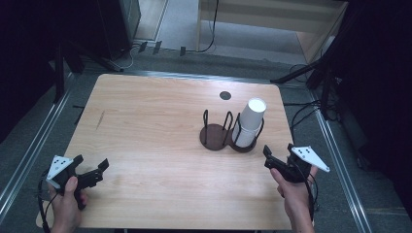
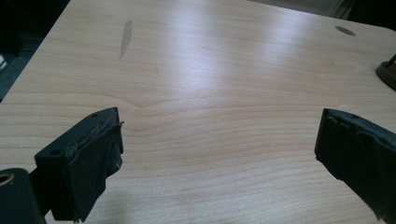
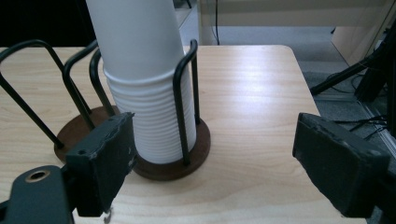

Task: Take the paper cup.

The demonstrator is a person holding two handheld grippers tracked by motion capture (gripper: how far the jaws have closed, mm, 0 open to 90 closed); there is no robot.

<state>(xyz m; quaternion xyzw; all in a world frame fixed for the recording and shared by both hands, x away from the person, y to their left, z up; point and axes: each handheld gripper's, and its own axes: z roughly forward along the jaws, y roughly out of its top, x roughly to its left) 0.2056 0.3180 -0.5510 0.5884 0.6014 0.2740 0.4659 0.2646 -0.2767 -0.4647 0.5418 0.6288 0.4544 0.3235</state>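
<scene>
Right gripper (image 1: 278, 160) jaws wide, empty, just beside cup stack (image 1: 250, 121) in wire holder (image 1: 228, 133).
Paper cups likely light, crushable; grip ribbed lower wall gently. Left gripper (image 1: 90, 167) wide, far from holder.

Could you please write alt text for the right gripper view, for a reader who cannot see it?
A stack of white paper cups stands upside down in the right ring of a black wire holder on a wooden table. The holder's left ring is empty. The right gripper is open, its two black jaws rising in front of the holder and touching nothing.
</scene>
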